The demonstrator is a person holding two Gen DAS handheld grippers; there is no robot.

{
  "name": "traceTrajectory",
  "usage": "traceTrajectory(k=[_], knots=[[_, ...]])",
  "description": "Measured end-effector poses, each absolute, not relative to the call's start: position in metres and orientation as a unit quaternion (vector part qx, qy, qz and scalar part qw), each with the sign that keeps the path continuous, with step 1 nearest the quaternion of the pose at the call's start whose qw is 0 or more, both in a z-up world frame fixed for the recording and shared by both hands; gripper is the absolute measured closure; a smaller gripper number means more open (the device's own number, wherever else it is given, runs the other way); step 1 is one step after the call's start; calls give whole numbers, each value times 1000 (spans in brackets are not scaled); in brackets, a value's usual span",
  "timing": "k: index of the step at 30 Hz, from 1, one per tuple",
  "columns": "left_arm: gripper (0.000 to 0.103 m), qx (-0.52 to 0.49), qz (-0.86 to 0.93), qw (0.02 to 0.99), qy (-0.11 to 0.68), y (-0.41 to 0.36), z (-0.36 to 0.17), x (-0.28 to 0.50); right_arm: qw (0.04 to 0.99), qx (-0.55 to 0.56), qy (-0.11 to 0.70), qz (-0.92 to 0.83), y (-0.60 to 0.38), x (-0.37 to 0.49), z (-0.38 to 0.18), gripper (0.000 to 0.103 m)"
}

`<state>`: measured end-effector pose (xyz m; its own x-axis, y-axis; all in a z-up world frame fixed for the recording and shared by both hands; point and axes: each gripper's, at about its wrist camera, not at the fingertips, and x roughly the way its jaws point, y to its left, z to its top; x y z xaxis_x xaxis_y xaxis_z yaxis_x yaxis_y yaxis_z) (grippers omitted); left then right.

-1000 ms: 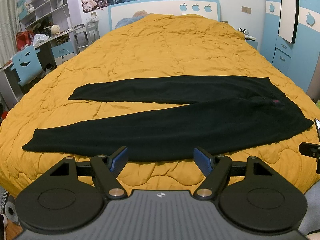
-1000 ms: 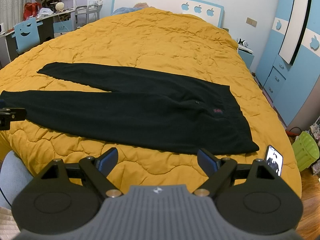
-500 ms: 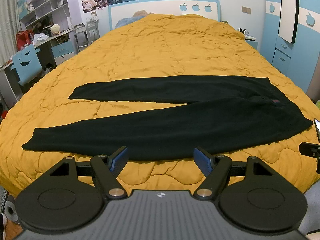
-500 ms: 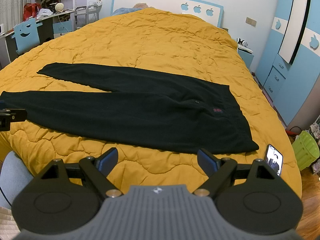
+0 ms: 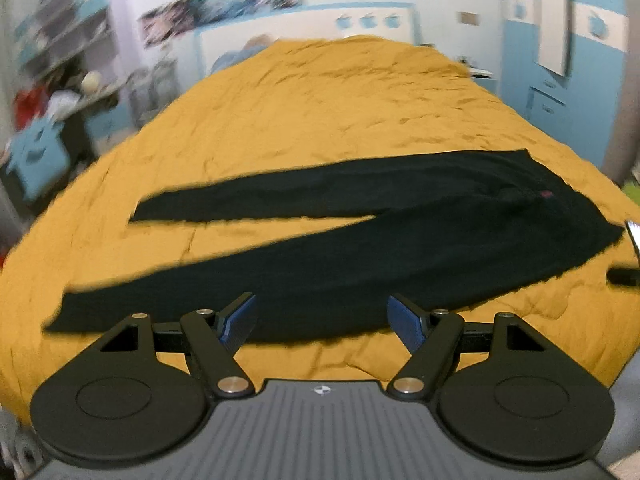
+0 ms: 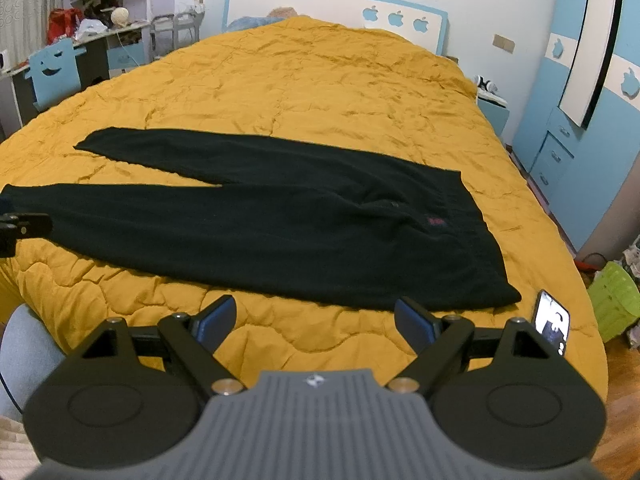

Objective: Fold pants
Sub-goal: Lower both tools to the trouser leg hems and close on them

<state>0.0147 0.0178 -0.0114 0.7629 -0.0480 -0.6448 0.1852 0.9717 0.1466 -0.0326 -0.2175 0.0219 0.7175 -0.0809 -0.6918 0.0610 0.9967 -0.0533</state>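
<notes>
Left hand-held gripper [image 5: 322, 320] poised above the near edge of the bed, jaws spread wide, nothing between the blue pads [image 5: 240, 318]. Right hand-held gripper [image 6: 315, 322] likewise spread wide and empty, hanging over bare quilt short of the garment.

One pair of black pants [image 6: 280, 224] spread flat on the orange quilt [image 6: 312, 92], unfolded. Two legs reaching toward the left side of the bed, parted in a narrow V with a wedge of quilt showing between them. Waistband at the right, carrying one small red mark [image 6: 435, 222]. Nearer leg just beyond the left gripper's pads in the left wrist view, which is blurred.

One phone [image 6: 552, 326] with a lit screen propped at the bed's near right corner, close to the waistband corner. Three apple shapes on the white headboard [image 6: 336, 10]. One blue chair [image 6: 56, 72] at the cluttered bench [image 6: 100, 36] on the left. One green basket [image 6: 614, 300] on the floor at right.
</notes>
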Motion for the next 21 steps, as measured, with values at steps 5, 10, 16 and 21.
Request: traceTrajectory(k=[5, 10, 16, 21], knots=[[25, 161, -100, 934, 301, 42, -15, 26, 940, -58, 335, -15, -235, -30, 15, 21], [25, 231, -113, 918, 302, 81, -32, 44, 928, -142, 343, 4, -252, -15, -3, 23], [25, 368, -62, 858, 354, 129, -81, 66, 902, -170, 396, 6, -282, 10, -34, 33], [28, 438, -9, 810, 389, 160, -113, 83, 880, -169, 444, -4, -303, 31, -60, 51]])
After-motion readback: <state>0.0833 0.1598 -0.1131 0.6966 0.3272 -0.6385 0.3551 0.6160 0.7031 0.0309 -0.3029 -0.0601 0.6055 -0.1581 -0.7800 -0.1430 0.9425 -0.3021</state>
